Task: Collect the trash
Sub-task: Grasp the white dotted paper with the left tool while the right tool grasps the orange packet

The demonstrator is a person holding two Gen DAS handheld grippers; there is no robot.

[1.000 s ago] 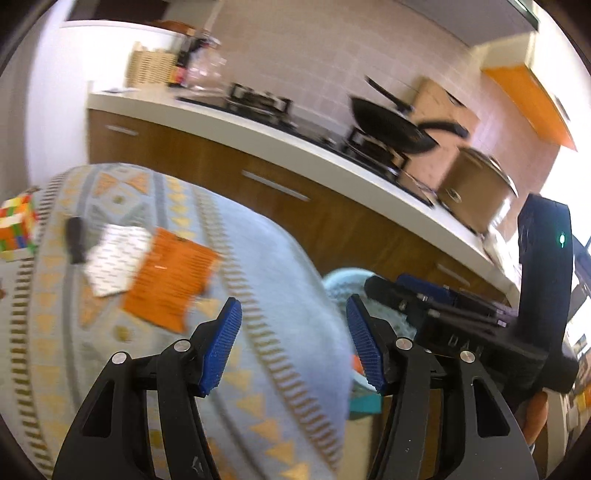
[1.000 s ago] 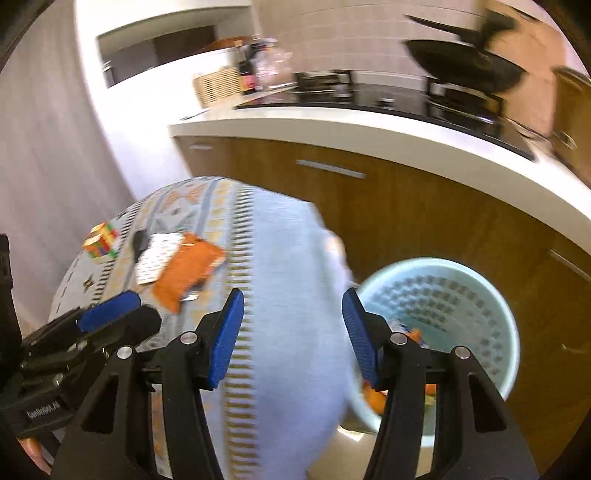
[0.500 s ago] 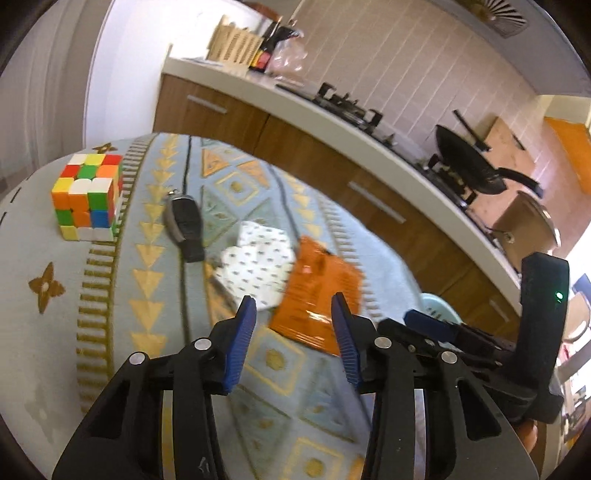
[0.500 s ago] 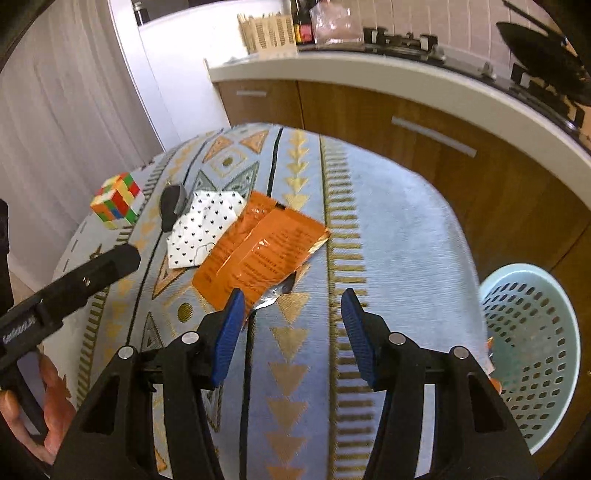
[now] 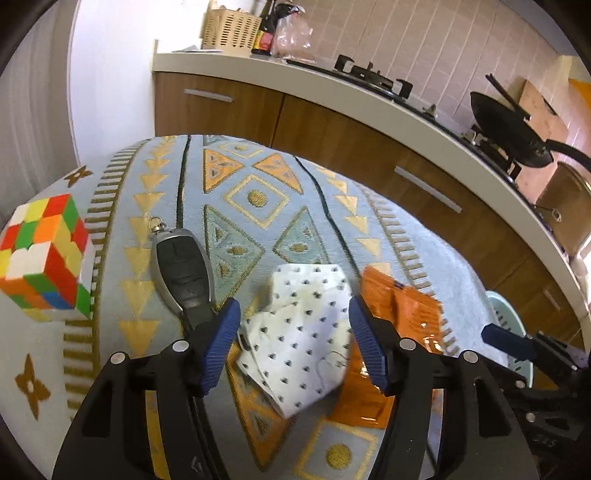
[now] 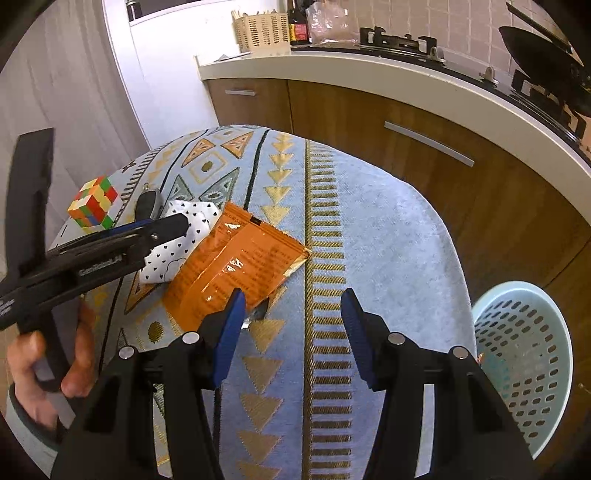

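Straddling the crumpled white heart-dotted paper (image 5: 303, 332), the left gripper (image 5: 293, 341) gapes, probably just above; closing comes next, while the right gripper (image 6: 290, 332) waits spread, empty.

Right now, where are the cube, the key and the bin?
cube (image 5: 44, 254), left wrist view, its front face.
key (image 5: 183, 271), left wrist view, its black body.
bin (image 6: 524, 354), right wrist view, its inner wall.

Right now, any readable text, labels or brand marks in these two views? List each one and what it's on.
"GenRobot.AI": white lettering on the side of the black left tool, right wrist view; the last letters are soft.
Flat orange foil wrapper: rows of small dark print, too small to read.
Dark glass bottle with a red label on the counter: label text blurred.
White paper with black hearts: pattern only, no text.
Right tool: no markings visible.
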